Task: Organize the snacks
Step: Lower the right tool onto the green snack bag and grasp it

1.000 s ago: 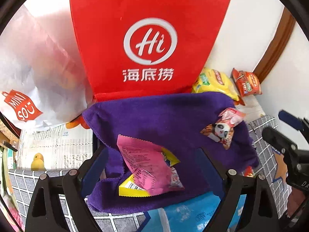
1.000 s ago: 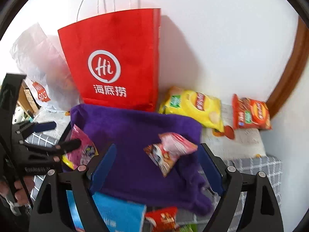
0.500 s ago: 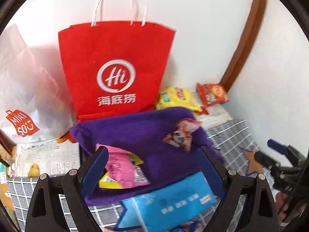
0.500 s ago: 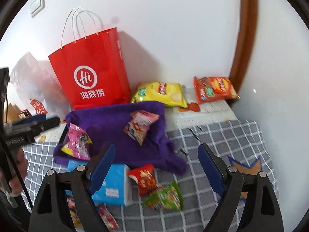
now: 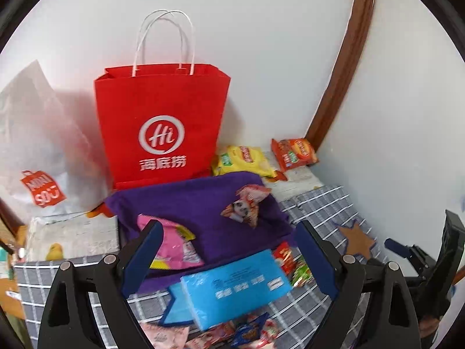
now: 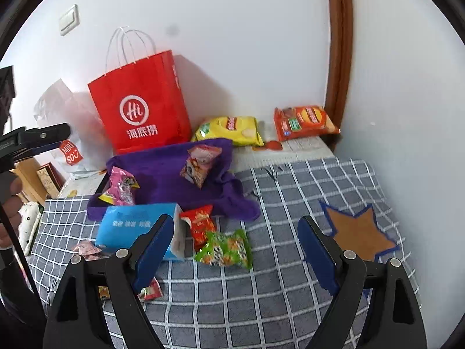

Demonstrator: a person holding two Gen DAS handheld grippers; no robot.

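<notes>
Snacks lie scattered: two packets on the purple cloth, a green packet loose on the checked cover. Each hand-held gripper, left and right, gapes wide, holding nothing; crinkly foil could slip from a shallow pinch

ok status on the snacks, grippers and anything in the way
Left gripper and right gripper open, empty. Two packets on purple cloth. Blue tissue pack beside loose snacks.
</notes>
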